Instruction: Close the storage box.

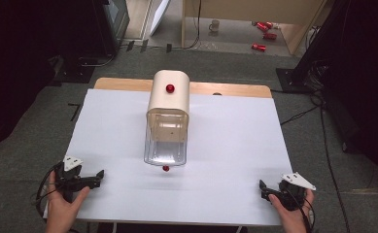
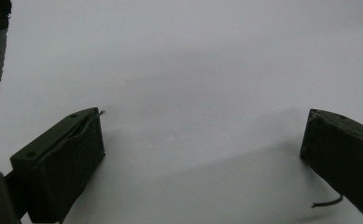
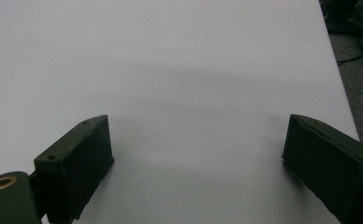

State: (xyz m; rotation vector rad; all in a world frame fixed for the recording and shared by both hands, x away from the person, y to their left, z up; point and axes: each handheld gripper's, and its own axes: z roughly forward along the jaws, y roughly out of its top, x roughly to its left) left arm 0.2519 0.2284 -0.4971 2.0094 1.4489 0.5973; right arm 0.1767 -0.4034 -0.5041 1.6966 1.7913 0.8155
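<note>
Resting near the front corners of the white table (image 1: 225, 145), well apart from each other: left gripper (image 1: 98, 175) at the front left, right gripper (image 1: 263, 189) at the front right, each held in a hand, left hand (image 1: 62, 206) and right hand (image 1: 293, 213) entering from the bottom edge. Left gripper (image 2: 202, 140) spread wide over bare white surface, nothing between the jaws; a loose thread hanging off one jaw in the left gripper view. Right gripper (image 3: 198, 149) likewise spread wide, nothing between its jaws, table edge and dark floor cables off to the upper right of the right gripper view.

Standing at the middle of the table, toward the far edge: a cream box (image 1: 169, 97) with a red knob (image 1: 170, 88) on its upper face. Extending from its near side toward the person, a clear plastic drawer (image 1: 165, 145), seemingly pulled out, with a second red knob (image 1: 165, 168) at its front edge. Well apart from both grippers.

Beyond the table, on the floor: a mug (image 1: 214, 25) and several red cans (image 1: 264, 34).
</note>
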